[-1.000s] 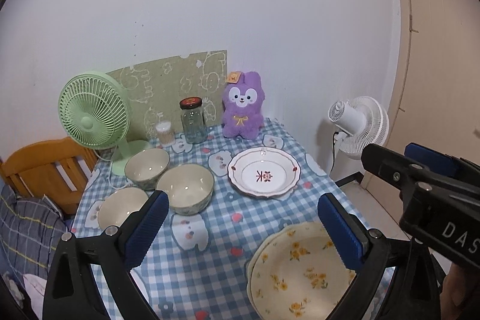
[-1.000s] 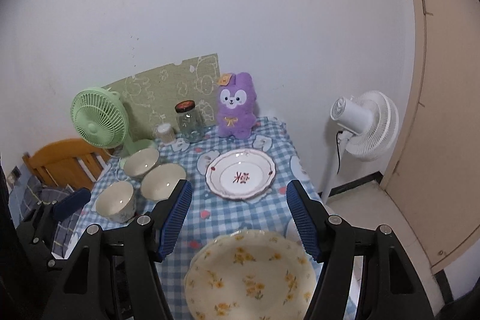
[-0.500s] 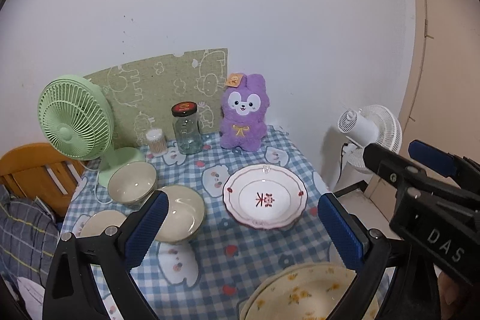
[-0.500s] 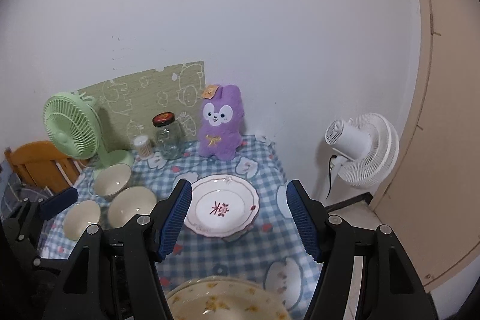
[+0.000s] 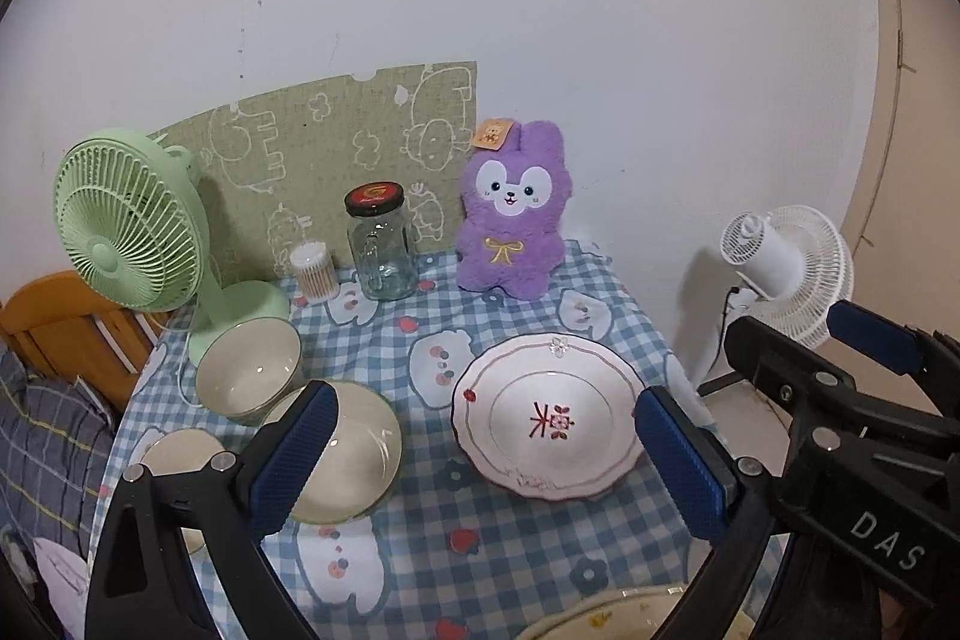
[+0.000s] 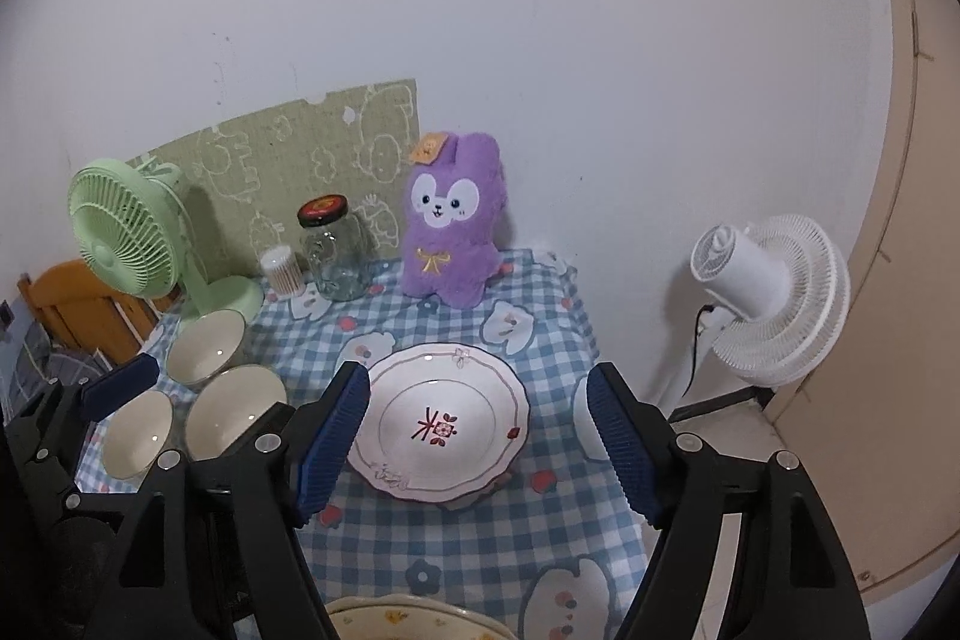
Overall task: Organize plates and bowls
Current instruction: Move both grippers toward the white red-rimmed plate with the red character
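A white plate with a red mark [image 5: 549, 433] [image 6: 438, 421] lies on the blue checked table. Three cream bowls stand at the left: a far one [image 5: 249, 370] [image 6: 207, 346], a middle one [image 5: 354, 454] [image 6: 231, 409] and a near one [image 5: 174, 460] [image 6: 135, 433]. A yellow-flowered plate [image 5: 630, 616] [image 6: 414, 619] shows at the bottom edge. My left gripper [image 5: 480, 460] is open above the table, between the middle bowl and the white plate. My right gripper [image 6: 474, 442] is open with the white plate between its fingers in view. Both are empty.
A green desk fan [image 5: 129, 232], a cotton swab pot [image 5: 312, 271], a glass jar [image 5: 381, 244] and a purple plush rabbit [image 5: 510, 214] stand along the wall. A white floor fan [image 5: 780, 262] stands right of the table. A wooden chair [image 5: 54, 322] is at the left.
Both grippers have moved forward over the table. The white plate and bowls loom larger and the flowered plate has slid to the bottom edge. Both stay open.
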Available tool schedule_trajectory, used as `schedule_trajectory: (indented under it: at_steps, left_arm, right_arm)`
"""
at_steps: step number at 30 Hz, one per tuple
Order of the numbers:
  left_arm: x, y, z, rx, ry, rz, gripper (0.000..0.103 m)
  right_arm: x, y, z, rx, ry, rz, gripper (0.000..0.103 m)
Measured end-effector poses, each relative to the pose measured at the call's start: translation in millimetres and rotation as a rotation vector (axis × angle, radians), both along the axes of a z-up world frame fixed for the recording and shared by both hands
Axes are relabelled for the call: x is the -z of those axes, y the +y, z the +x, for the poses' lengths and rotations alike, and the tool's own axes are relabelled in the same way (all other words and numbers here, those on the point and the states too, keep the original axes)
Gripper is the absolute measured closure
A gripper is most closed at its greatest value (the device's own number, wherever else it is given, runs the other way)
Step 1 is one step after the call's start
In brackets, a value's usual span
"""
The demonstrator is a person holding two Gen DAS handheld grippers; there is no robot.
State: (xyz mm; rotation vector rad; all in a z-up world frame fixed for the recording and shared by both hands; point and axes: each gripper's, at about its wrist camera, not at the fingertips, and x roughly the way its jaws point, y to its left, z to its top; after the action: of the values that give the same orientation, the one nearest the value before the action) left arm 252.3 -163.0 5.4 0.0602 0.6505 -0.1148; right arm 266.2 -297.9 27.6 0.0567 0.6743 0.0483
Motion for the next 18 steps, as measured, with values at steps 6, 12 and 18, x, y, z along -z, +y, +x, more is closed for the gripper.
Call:
schedule_trajectory:
  at_steps: [6, 12, 18]
  left_arm:
    - [16, -13, 26, -0.02, -0.004, 0.039, 0.005]
    - [43, -17, 56, -0.044, 0.059, 0.028, 0.005]
    - [73, -23, 80, -0.064, 0.119, 0.036, 0.008]
  right_arm:
    - [17, -7, 24, -0.002, -0.007, -0.024, 0.025]
    - [40, -11, 50, -0.025, 0.016, -0.025, 0.025]
    - [68, -14, 73, -0.035, 0.06, -0.015, 0.025]
